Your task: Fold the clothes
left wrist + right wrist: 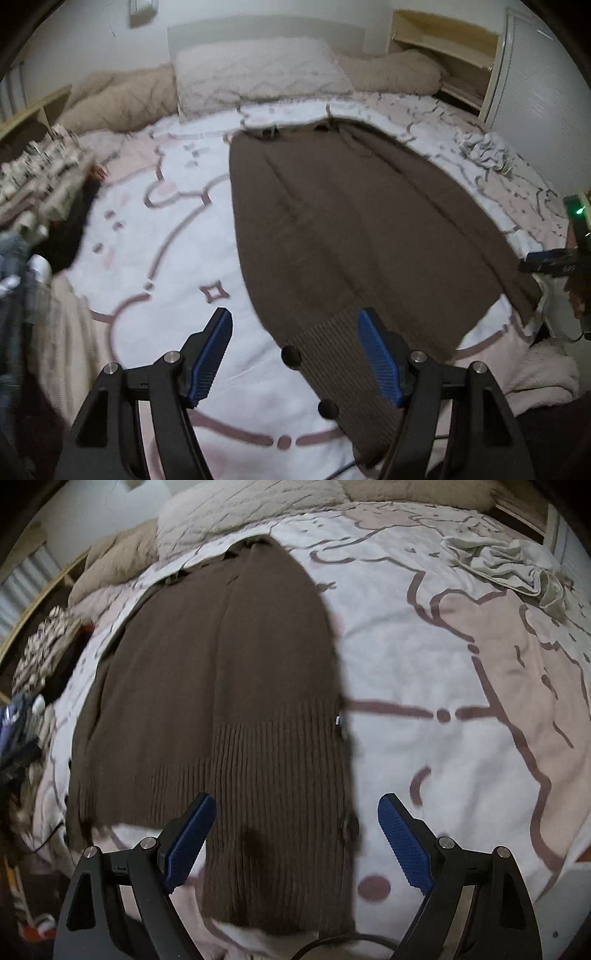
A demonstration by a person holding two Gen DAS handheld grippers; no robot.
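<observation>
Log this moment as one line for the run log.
left gripper open, empty | right gripper open, empty | brown cardigan flat on bed

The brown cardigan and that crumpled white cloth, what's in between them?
Only bare patterned bedspread separates the brown cardigan from the crumpled white cloth, in the right wrist view.

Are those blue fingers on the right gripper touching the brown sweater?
Apart. The right wrist view shows the right gripper open, its fingers hanging above the brown sweater, gripping nothing.

Brown ribbed-hem cardigan (354,221), dark buttons (291,356); white-pink duvet (166,229), mauve line pattern; blue claw pads (404,843).
</observation>
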